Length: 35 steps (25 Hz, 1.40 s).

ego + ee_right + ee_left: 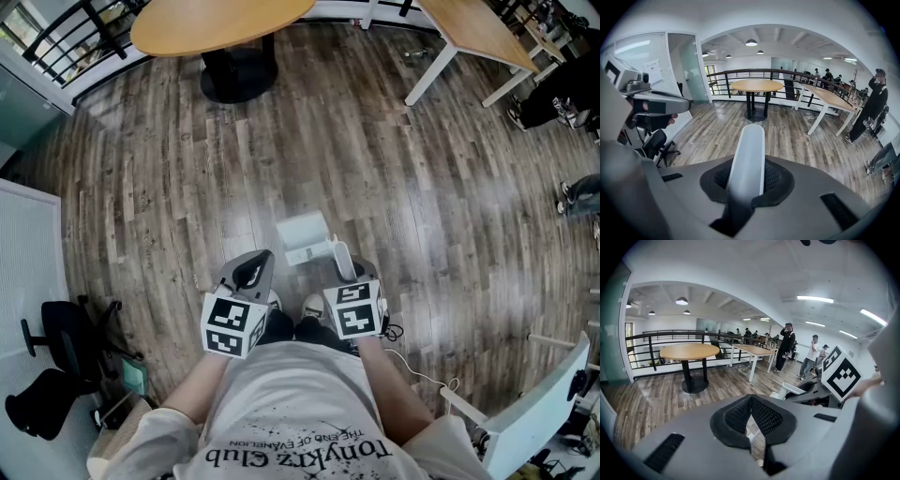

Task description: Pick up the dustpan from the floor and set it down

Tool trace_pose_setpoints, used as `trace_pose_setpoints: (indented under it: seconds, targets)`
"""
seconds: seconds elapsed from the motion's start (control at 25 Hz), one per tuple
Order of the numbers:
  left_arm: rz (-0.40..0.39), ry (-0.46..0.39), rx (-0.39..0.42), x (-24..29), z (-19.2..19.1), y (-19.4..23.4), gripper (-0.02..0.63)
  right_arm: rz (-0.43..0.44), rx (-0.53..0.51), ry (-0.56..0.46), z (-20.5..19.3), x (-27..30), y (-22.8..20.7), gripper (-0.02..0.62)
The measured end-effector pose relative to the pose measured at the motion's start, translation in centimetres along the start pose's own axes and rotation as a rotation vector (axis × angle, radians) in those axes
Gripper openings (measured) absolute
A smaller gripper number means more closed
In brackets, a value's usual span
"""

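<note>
Notably, right tool (746, 177) grips the dustpan handle (748, 150); shirt (300, 403) reads "Club".

Floor (169, 187): grey-brown wood planks, pale glare patches near centre. Upper left of head view: round wooden table (220, 23) on a black pedestal. Upper right: rectangular desk (469, 30), white legs. Black railing (58, 49) along top-left edge. Black office chair (45, 412) lower left, beside white wall panel (28, 272). Ceiling: round pendant lamps (751, 42), strip lights (814, 299).
</note>
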<state>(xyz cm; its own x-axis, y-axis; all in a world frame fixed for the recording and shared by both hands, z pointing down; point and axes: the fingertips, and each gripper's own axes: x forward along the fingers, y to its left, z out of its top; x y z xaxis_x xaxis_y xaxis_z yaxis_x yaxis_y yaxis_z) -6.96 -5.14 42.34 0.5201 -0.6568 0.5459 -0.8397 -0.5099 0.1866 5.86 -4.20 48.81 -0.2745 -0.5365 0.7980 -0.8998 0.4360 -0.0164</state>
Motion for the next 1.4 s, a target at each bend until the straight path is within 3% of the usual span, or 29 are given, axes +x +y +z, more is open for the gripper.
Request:
trace_pose_setpoints:
  seconds: [0.72,1.4]
  targets:
    - [0.007,0.011,-0.013,-0.2,-0.4,0.3,0.023,-0.014,-0.017,-0.012,0.3,1.0,-0.9,0.078]
    - [-0.002,0.035,-0.027,0.8,-1.9,1.4,0.023,-0.02,0.007,0.041,-1.2,4.5,-1.4,0.078]
